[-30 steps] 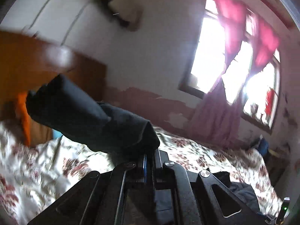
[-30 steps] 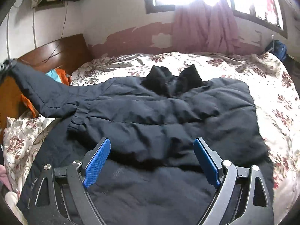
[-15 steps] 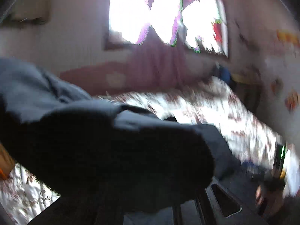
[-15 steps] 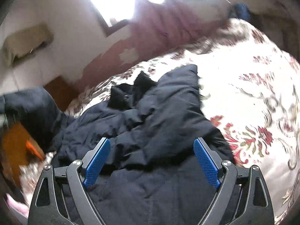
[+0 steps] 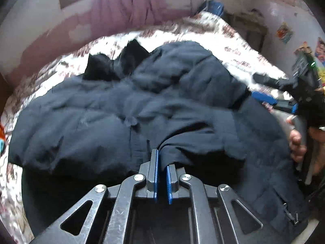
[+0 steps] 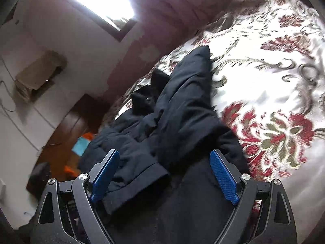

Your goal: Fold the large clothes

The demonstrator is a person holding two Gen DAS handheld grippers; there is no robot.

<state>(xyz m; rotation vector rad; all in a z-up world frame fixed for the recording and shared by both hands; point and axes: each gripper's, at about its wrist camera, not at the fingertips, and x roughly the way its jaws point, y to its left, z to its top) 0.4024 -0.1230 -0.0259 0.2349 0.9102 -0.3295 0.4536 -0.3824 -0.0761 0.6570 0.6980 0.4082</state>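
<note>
A floral bedspread is carrying a dark navy padded jacket, lying rumpled with its long axis running up the bed and its black collar pointing toward the curtained wall. The left gripper is pinching a fold of jacket cloth. The right gripper is hovering spread wide over a sleeve cuff.

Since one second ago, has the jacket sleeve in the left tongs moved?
Yes. The sleeve, pinched in the left tongs, was stretched out over the floral bedspread near the headboard; now it lies across the jacket body.
</note>
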